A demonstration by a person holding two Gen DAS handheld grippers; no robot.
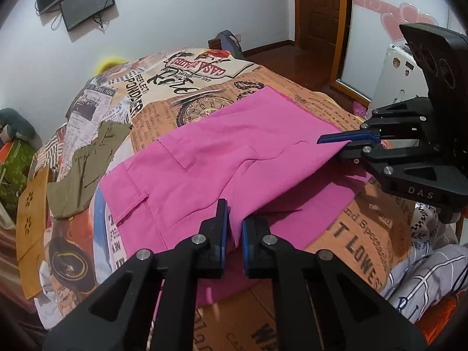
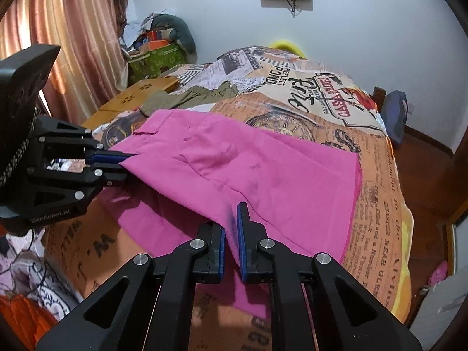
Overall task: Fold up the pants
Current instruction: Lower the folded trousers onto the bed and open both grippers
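Pink pants [image 1: 204,158] lie on the bed, folded along their length, also in the right wrist view [image 2: 248,169]. My left gripper [image 1: 234,228] is shut on the near edge of the pants and lifts it slightly; it shows from the side in the right wrist view [image 2: 125,165]. My right gripper [image 2: 231,234] is shut on the near edge further along; it shows at the right of the left wrist view [image 1: 336,143]. The cloth between the grippers hangs raised above the lower layer.
A newspaper-print bedspread [image 1: 365,234] covers the bed. An olive garment [image 1: 84,163] lies beyond the pants by a wooden board [image 1: 32,219]. Curtains [image 2: 73,29] and a pile of boxes [image 2: 158,49] stand at the left; a door [image 1: 318,14] and wooden floor at the right.
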